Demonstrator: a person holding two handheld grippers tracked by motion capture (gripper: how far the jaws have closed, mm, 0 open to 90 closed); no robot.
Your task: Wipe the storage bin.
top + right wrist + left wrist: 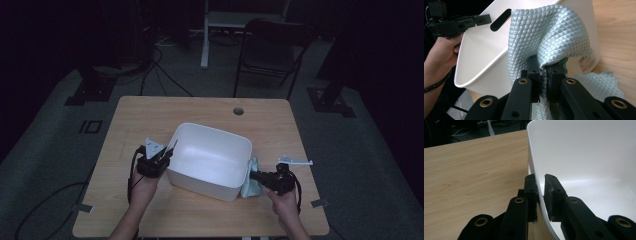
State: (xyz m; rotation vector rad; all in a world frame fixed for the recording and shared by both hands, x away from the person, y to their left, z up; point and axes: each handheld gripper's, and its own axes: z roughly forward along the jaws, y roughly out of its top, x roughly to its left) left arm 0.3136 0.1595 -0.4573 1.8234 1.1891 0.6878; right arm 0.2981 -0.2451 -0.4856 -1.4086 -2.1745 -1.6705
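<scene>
Cloth sits bunched in your right gripper, whose jaws are clamped tight on a fold of it, and it lies flat against the outside of the near right end wall of the white tub. From those jaws the fabric spreads up the wall toward the rim, just beside the slot handle, while a loose tail drapes down onto the table. So the wall to be wiped is straight ahead of your right jaws, touching the cloth.

Your left gripper steadies the opposite end, its jaws nearly closed and pinching the rim, one pad outside, one inside.

The tub's long axis runs slantwise across the table, from your left gripper to your right one, open side up. I judge the coming stroke should run along that end wall, with your left hand bracing against the push.
</scene>
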